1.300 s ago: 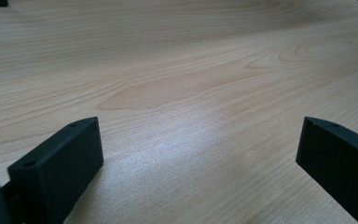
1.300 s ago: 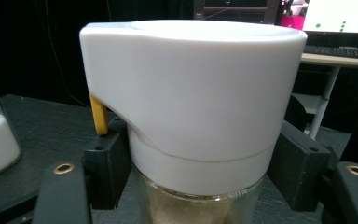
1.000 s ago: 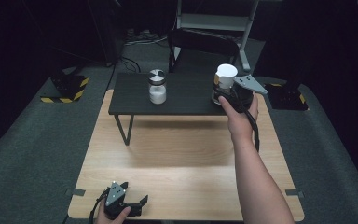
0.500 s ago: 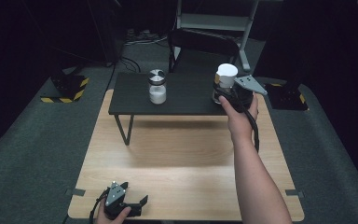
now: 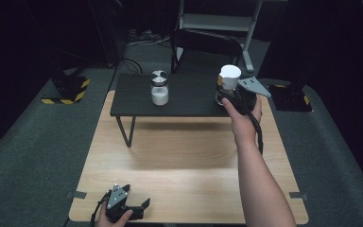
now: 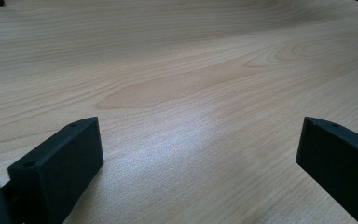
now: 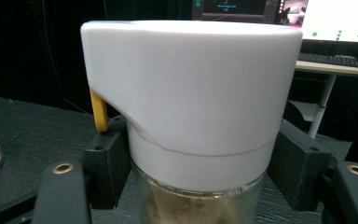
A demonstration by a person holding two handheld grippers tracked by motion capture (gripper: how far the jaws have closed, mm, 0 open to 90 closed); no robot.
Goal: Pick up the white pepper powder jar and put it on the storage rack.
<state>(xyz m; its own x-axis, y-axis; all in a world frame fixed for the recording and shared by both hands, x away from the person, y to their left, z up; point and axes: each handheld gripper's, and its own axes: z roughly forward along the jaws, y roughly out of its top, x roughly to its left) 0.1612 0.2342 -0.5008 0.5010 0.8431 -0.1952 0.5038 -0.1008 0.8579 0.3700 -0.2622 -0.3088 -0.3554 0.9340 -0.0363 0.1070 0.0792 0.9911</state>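
At the lower left of the high view, the left gripper [image 5: 139, 206] rests in the person's hand on the light wooden table [image 5: 179, 156], near its front edge. Its jaws stand wide apart with bare wood grain between them, and nothing is held. Left of centre in the upper half of that view, a glass jar with a dark lid [image 5: 159, 87], part-filled with white powder, stands upright on the low black table [image 5: 189, 97]. Towards the upper right, the right gripper [image 5: 223, 93] is closed on the white-capped jar [image 5: 229, 78], which stands upright at the right end of that black table. From the right gripper view, its black pads [image 7: 107, 163] press both sides of the cap's lower band, just above the glass. A yellow tab [image 7: 99, 112] hangs at the cap's left edge.
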